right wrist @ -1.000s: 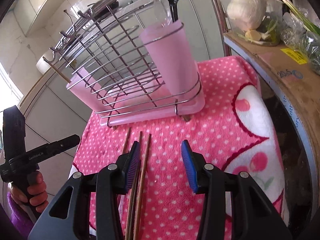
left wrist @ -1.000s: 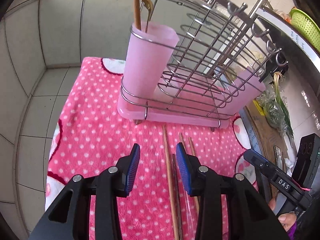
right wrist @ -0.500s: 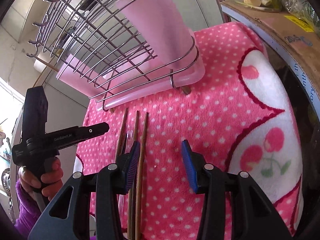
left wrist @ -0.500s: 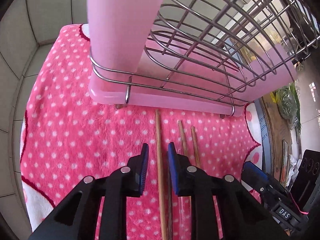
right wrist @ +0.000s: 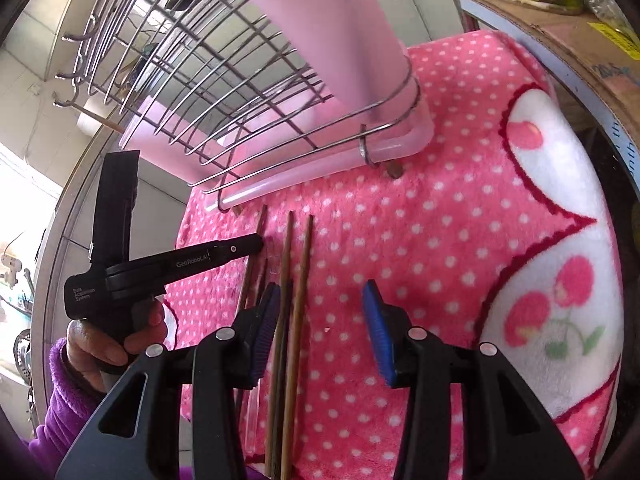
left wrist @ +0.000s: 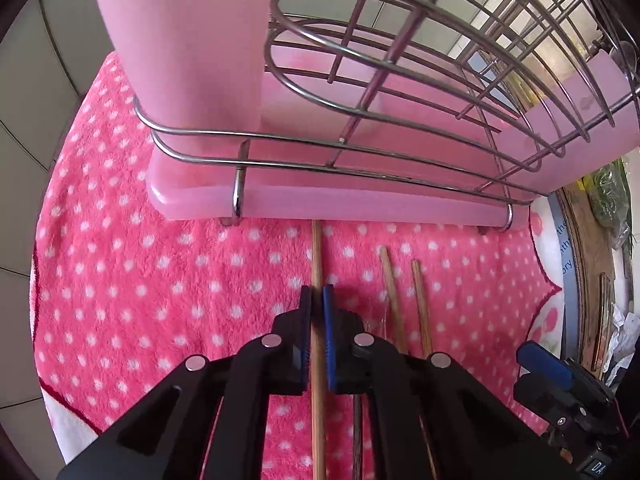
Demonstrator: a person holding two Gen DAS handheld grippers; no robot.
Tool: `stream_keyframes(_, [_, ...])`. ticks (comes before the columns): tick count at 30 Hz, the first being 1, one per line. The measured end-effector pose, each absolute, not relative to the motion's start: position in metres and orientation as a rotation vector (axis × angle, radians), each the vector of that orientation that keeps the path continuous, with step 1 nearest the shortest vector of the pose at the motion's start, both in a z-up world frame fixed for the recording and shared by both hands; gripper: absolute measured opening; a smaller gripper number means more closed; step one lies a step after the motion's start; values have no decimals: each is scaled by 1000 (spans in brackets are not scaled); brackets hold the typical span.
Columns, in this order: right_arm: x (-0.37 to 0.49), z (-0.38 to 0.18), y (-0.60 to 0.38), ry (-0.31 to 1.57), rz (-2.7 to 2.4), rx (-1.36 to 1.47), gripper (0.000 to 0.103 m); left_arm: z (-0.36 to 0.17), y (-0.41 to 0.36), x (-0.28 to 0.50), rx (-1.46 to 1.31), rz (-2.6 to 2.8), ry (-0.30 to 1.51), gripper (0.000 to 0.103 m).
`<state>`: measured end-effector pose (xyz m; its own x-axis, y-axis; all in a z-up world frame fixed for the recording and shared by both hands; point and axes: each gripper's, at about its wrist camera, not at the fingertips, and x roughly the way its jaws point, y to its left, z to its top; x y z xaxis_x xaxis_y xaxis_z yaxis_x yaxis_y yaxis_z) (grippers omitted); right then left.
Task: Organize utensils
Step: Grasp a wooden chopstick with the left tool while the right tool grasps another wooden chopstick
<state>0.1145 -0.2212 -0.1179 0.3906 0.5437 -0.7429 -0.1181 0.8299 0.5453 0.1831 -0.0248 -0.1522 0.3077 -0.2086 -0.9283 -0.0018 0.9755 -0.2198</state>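
Observation:
Several wooden chopsticks lie side by side on a pink dotted towel [left wrist: 132, 280] in front of a wire dish rack [left wrist: 400, 152] with a pink tray and a pink utensil cup [left wrist: 180, 40]. My left gripper [left wrist: 317, 300] is shut on the leftmost chopstick [left wrist: 317, 252], low on the towel. Two more chopsticks [left wrist: 390, 292] lie to its right. In the right wrist view my right gripper [right wrist: 320, 312] is open and empty above the towel, with two chopsticks [right wrist: 304, 264] by its left finger. The left gripper [right wrist: 240, 246] shows there too, at the leftmost chopstick.
A second pink cup [right wrist: 340, 40] stands at the rack's right end. A cardboard box with vegetables [right wrist: 560, 12] sits at the right beyond the towel. Grey tiled walls [left wrist: 32, 80] close the left side.
My left gripper moved forward and down toward the rack and closed from open onto the leftmost chopstick. My right gripper dropped a little lower and stayed open.

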Motion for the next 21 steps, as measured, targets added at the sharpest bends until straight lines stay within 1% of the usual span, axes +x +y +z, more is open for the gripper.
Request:
stream_keyframes(2, [119, -115, -213, 1103, 454, 420, 42, -146, -14, 178, -214, -135, 1241, 5])
stream_keyframes(4, [125, -114, -204, 1118, 462, 400, 39, -140, -3, 173, -240, -131, 1231, 5])
stream_keyframes(6, [133, -117, -196, 1148, 465, 396, 31, -135, 10, 167, -250, -125, 1217, 5])
stream_keyframes(9, [144, -125, -181, 1197, 457, 376, 23, -132, 28, 154, -271, -114, 1209, 5])
stream_keyframes(15, [160, -140, -151, 1266, 383, 269, 21, -137, 54, 144, -281, -85, 1217, 5])
stream_keyframes(20, [166, -149, -142, 1269, 316, 191, 21, -148, 56, 148, -265, -95, 1244, 5])
stream_keyframes(21, [167, -149, -140, 1265, 312, 186, 20, -153, 52, 150, -259, -93, 1255, 5])
